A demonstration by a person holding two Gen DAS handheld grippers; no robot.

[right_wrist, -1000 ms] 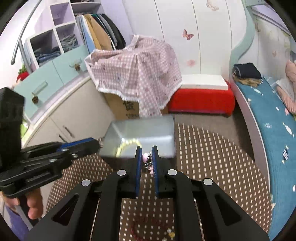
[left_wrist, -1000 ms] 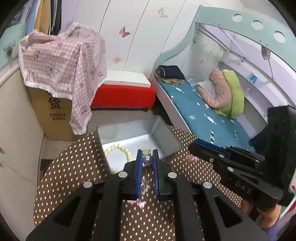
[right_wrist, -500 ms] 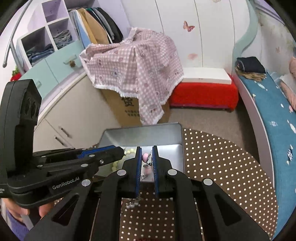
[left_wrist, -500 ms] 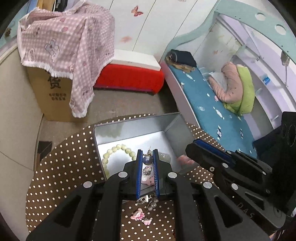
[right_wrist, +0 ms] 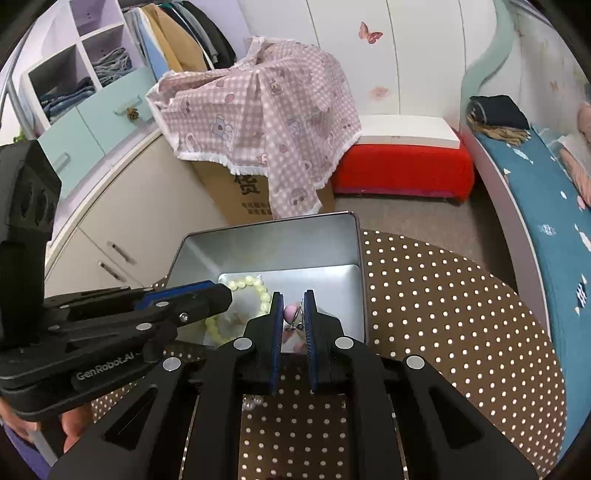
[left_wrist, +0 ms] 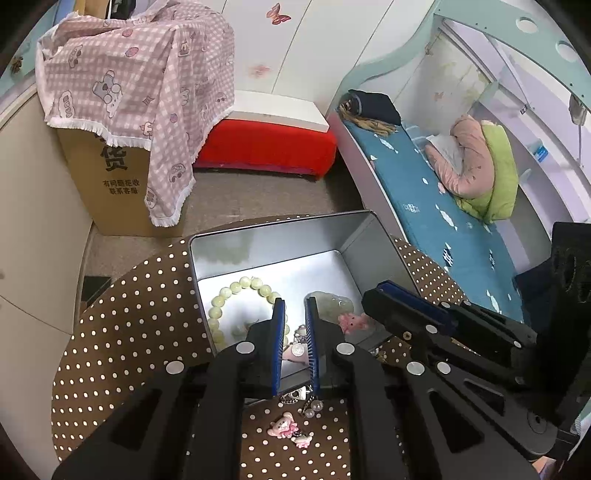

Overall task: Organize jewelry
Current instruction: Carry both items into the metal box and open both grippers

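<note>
Now | left gripper [left_wrist: 295, 314], right gripper [right_wrist: 293, 306] fingers pinch charm chain [right_wrist: 293, 314] | marking "GenRobot.AI"

Home, child's bedroom: teal bunk bed [left_wrist: 424, 206] with blue mattress, butterfly decals [right_wrist: 370, 32] on white wardrobe doors, hanging clothes [right_wrist: 181, 40], open cubby shelves [right_wrist: 74, 70], red bench [right_wrist: 402, 166], polka-dot round table [right_wrist: 461, 314].

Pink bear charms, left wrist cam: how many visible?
2. One pink bear charm lies in the metal tin, right of the left gripper. The other lies on the dotted tablecloth, under that gripper. More may be hidden.
</note>
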